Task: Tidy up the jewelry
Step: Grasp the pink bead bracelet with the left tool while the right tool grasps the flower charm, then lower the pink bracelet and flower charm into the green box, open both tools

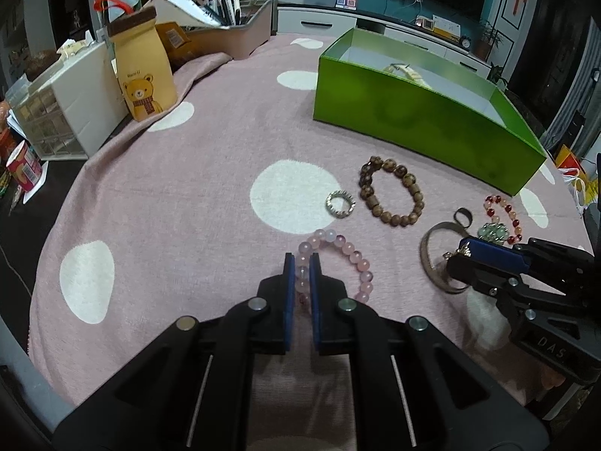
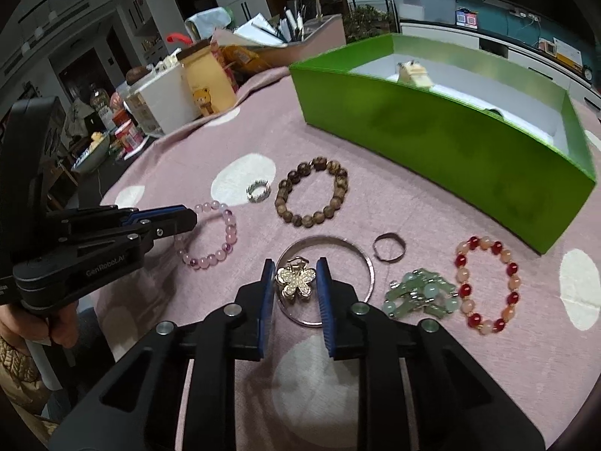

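Observation:
My left gripper (image 1: 301, 263) is shut on one side of a pink bead bracelet (image 1: 355, 257) that lies on the pink dotted cloth (image 1: 188, 195). In the right wrist view the same gripper (image 2: 189, 220) comes in from the left onto that bracelet (image 2: 221, 248). My right gripper (image 2: 296, 278) has its blue pads against both sides of a gold flower hair clip (image 2: 296, 282), which sits inside a silver bangle (image 2: 330, 242). Beyond them stands an open green box (image 2: 432, 127) with a cream item (image 2: 413, 73) inside.
On the cloth lie a brown wooden bracelet (image 2: 311, 191), a silver crown ring (image 2: 258, 191), a plain ring (image 2: 389, 248), a green bead bracelet (image 2: 420, 297) and a red and peach bracelet (image 2: 488, 285). A bear pouch (image 1: 142, 75) and white drawers (image 1: 64, 112) stand at the far left.

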The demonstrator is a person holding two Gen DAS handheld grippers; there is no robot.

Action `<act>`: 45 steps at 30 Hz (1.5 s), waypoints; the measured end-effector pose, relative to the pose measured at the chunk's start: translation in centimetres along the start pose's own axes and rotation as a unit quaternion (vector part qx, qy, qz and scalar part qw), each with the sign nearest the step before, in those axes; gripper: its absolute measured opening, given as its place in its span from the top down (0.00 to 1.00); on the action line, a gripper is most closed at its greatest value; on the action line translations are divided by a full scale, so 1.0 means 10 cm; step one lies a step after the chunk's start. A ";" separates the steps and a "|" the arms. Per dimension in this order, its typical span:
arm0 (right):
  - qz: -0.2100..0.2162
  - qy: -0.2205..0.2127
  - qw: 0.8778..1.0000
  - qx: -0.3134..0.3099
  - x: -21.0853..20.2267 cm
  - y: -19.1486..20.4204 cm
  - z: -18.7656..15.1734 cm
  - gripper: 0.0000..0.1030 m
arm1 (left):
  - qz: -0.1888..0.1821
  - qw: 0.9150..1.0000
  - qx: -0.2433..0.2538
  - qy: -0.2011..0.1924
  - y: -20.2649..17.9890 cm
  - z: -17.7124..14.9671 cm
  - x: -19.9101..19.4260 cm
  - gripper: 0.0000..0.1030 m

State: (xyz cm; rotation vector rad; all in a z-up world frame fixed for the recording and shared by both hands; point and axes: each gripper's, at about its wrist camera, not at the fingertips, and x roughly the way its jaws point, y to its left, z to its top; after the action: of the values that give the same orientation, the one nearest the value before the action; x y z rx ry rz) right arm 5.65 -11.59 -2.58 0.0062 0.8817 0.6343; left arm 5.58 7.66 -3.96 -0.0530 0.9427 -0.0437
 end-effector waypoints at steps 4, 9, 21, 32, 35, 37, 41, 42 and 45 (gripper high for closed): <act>-0.005 -0.019 1.000 0.008 -0.15 -0.05 0.03 0.79 | -0.002 1.000 0.004 -0.010 -0.07 0.04 -0.09 0.93; -0.010 -0.041 0.999 0.019 -0.35 -0.11 0.03 0.79 | -0.005 1.000 0.010 -0.021 -0.15 0.11 -0.19 0.93; -0.023 -0.089 0.994 0.052 -0.77 -0.34 0.06 0.79 | -0.020 0.998 0.026 -0.044 -0.36 0.33 -0.38 0.93; -0.038 -0.121 0.990 0.067 -1.02 -0.53 0.15 0.79 | -0.027 0.996 0.043 -0.072 -0.55 0.65 -0.48 0.93; -0.042 -0.129 0.988 0.068 -1.08 -0.57 0.20 0.79 | -0.027 0.995 0.048 -0.083 -0.61 0.77 -0.52 0.93; -0.047 -0.134 0.987 0.069 -1.11 -0.61 0.25 0.79 | -0.029 0.995 0.049 -0.087 -0.64 0.86 -0.52 0.93; -0.055 -0.146 0.985 0.068 -1.16 -0.68 0.34 0.79 | -0.031 0.994 0.053 -0.095 -0.69 1.06 -0.51 0.93; -0.056 -0.149 0.985 0.068 -1.16 -0.69 0.36 0.79 | -0.032 0.993 0.053 -0.096 -0.70 1.12 -0.51 0.93; -0.062 -0.156 0.983 0.069 -1.18 -0.76 0.44 0.78 | -0.037 0.993 0.055 -0.098 -0.75 1.30 -0.49 0.93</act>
State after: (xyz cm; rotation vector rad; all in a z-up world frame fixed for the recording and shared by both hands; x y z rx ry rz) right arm 7.23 -22.87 6.80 0.1696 0.6150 0.4392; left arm 13.12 0.78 8.04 0.0099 0.7397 -0.1558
